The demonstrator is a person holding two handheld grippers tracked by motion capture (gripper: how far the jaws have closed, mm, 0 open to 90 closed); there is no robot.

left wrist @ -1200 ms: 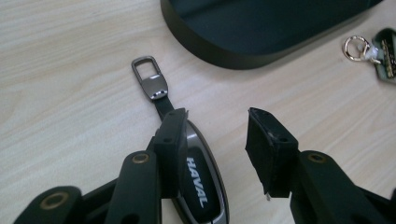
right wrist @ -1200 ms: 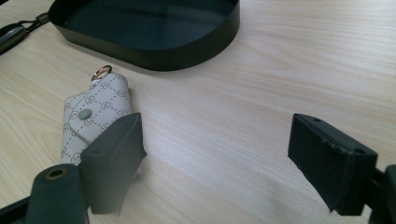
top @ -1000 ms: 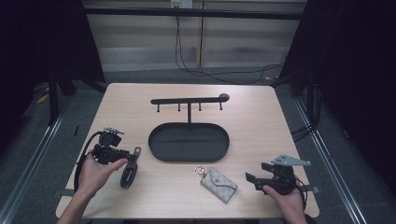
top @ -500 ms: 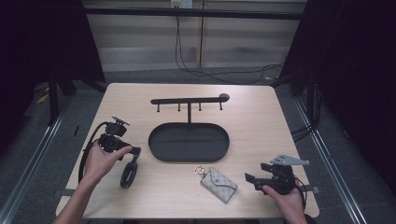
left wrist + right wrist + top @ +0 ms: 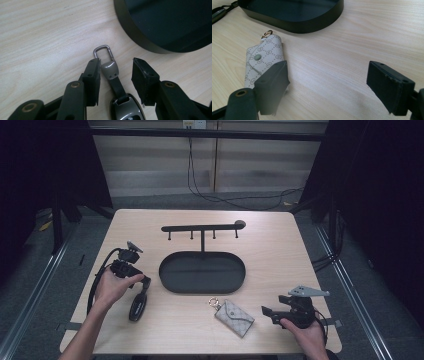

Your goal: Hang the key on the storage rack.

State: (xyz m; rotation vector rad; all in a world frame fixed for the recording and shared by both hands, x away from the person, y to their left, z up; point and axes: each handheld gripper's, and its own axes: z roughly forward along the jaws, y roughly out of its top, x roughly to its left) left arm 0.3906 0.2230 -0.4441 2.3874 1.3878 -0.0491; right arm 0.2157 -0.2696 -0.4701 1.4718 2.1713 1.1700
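The left gripper [image 5: 131, 270] sits at the left side of the tabletop [image 5: 280, 245], just off the left end of the black oval tray [image 5: 202, 272], with a hand wrapped round its body. In the left gripper view its jaws have just been closing, with a key fob [image 5: 120, 92] lying between them — a dark fob with a strap, a grey metal cap and a small wire clip [image 5: 102, 51] at the far end. The left pad touches the side of the cap, the right pad stands off it with a gap, so the jaws are partly apart and not clamped. The fob lies flat on the tabletop, near the tray's curved wall but not touching it. The right gripper [image 5: 270, 312] rests at the front right of the tabletop, held by the other hand, its jaws wide apart with nothing between them. Just beside its left jaw lies a pale patterned key pouch [image 5: 264, 60] with a snap and a gold ring — in front of the tray and apart from it. Behind the tray stands a black rack [image 5: 202, 227] with small pegs.
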